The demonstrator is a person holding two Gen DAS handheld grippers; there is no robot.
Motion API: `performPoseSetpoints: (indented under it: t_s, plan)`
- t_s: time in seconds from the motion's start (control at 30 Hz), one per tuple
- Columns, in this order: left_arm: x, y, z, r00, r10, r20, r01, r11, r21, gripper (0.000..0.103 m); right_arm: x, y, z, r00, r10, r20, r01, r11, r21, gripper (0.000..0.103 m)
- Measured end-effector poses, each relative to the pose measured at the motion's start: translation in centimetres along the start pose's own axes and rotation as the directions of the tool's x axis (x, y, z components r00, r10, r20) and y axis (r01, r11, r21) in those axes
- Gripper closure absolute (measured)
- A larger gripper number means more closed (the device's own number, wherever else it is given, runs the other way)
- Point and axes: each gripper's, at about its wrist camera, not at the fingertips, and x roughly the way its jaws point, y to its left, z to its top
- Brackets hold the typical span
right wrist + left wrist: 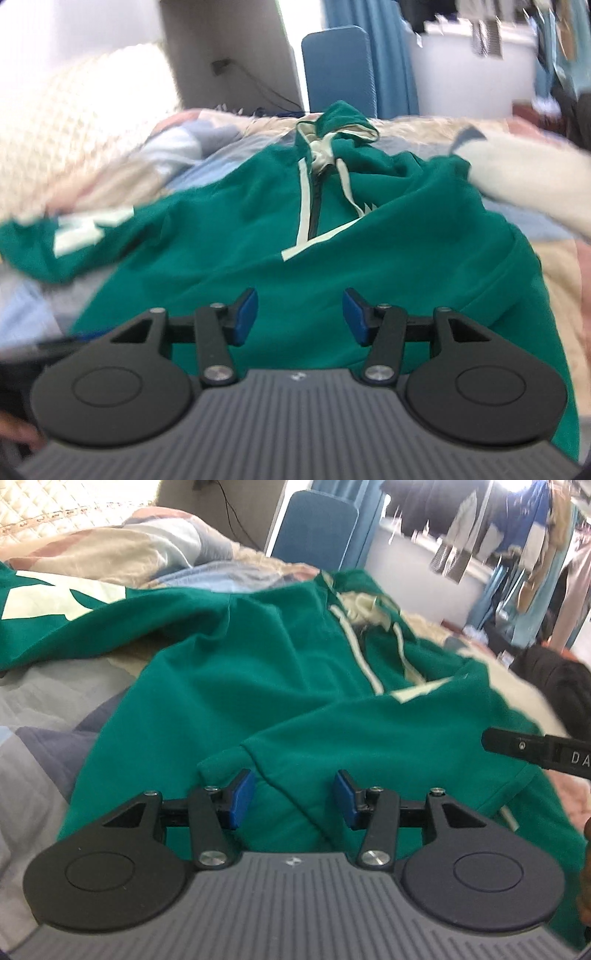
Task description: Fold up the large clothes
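A large green zip hoodie (236, 686) with white trim lies on the bed, its hood (343, 122) at the far end. One sleeve with white patches (85, 232) stretches out to the left. The other sleeve (369, 738) lies folded across the body. My left gripper (293, 799) hovers open over that folded sleeve's cuff, with nothing pinched between its blue pads (242, 799). My right gripper (300, 315) stands open above the hoodie's lower front, and no cloth is in its jaws. A black part of the right gripper (535, 749) shows at the right edge of the left wrist view.
The hoodie rests on a patchwork quilt (44, 701) in grey, blue and beige. A cream fleece (524, 173) lies at the right. Beyond the bed stand a blue chair back (317, 528) and a rack of hanging clothes (517, 524). A hand (18, 435) shows at lower left.
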Motion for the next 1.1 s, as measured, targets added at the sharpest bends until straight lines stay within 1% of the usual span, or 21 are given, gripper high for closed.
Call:
performPoseSetpoints:
  t_s: [0.1,0.2,0.27,0.3,0.4,0.5,0.53,0.6,0.63,0.7,0.77,0.8,0.83,0.9,0.97,1.0,1.03,1.1]
  plan:
    - [0.7,-0.3,-0.3,1.0,0.024,-0.015,-0.024,1.0,0.02,0.049,1.1,0.1,-0.7,1.0,-0.002,-0.008,0.001,1.0,-0.005,0.05]
    - [0.9,-0.5,-0.4,0.999,0.039,0.002,-0.039,0.999,0.024,0.049,2.7,0.1,-1.4,0.998,-0.032,-0.049,0.03,0.999,-0.043,0.051]
    - [0.8,-0.4,-0.3,0.999,0.036,0.018,-0.036,0.999,0.007,0.049,3.4,-0.3,-1.8,0.995,-0.053,-0.079,0.051,0.998,-0.027,0.051]
    - [0.7,-0.4,-0.2,0.999,0.036,0.024,-0.036,0.999,0.003,0.049,3.8,-0.7,-1.8,0.994,-0.048,-0.098,0.048,0.999,-0.003,0.051]
    - [-0.3,0.0,0.2,0.997,0.014,0.074,-0.012,0.999,-0.037,0.049,4.6,-1.7,-2.0,0.99,-0.029,-0.141,0.036,0.998,0.046,0.051]
    - [-1.8,0.9,0.9,0.99,0.007,0.144,0.007,0.995,-0.096,0.048,5.0,-1.3,-2.3,0.988,-0.027,-0.149,0.031,0.999,0.023,0.05]
    - [-2.4,1.2,1.1,0.986,0.013,0.165,0.006,0.993,-0.114,0.046,5.0,-1.3,-2.4,0.989,-0.026,-0.149,0.029,0.999,0.019,0.05]
    - [-3.7,2.3,1.7,0.976,0.055,0.21,-0.021,0.987,-0.16,0.043,5.0,-1.3,-2.3,0.988,-0.021,-0.152,0.025,0.999,0.025,0.049]
    - [-4.3,3.0,2.0,0.97,0.094,0.224,-0.051,0.98,-0.192,0.042,5.1,-1.3,-2.2,0.988,-0.019,-0.154,0.023,0.999,0.028,0.049]
    - [-4.9,4.7,3.2,0.961,0.15,0.232,-0.094,0.967,-0.236,0.04,5.2,-1.4,-2.1,0.988,-0.015,-0.156,0.021,0.999,0.034,0.049]
    - [-5.1,6.8,4.7,0.949,0.224,0.223,-0.152,0.942,-0.298,0.038,5.2,-1.4,-2.1,0.988,-0.014,-0.157,0.019,0.999,0.032,0.049]
    - [-5.2,7.9,5.3,0.942,0.242,0.232,-0.161,0.933,-0.322,0.038,5.1,-1.4,-2.0,0.988,-0.013,-0.157,0.018,0.999,0.03,0.05]
    - [-5.3,9.1,5.9,0.934,0.259,0.247,-0.17,0.928,-0.331,0.037,5.2,-1.4,-2.0,0.988,-0.013,-0.157,0.018,0.999,0.029,0.05]
    - [-5.0,11.5,7.2,0.911,0.329,0.249,-0.241,0.914,-0.326,0.037,5.2,-1.4,-2.1,0.988,-0.011,-0.157,0.015,1.0,0.027,0.05]
    - [-4.9,13.9,8.0,0.891,0.393,0.226,-0.309,0.891,-0.332,0.036,5.2,-1.5,-2.0,0.987,-0.01,-0.158,0.014,1.0,0.028,0.05]
    - [-5.0,15.4,8.2,0.886,0.413,0.212,-0.329,0.88,-0.343,0.036,5.2,-1.5,-2.0,0.987,-0.009,-0.159,0.014,1.0,0.028,0.05]
    - [-5.2,16.8,8.1,0.88,0.425,0.213,-0.336,0.873,-0.354,0.036,5.2,-1.5,-2.0,0.987,-0.01,-0.16,0.014,1.0,0.028,0.05]
    - [-5.4,19.1,7.6,0.865,0.443,0.235,-0.345,0.866,-0.362,0.036,5.3,-1.4,-2.0,0.987,-0.013,-0.16,0.018,0.999,0.029,0.05]
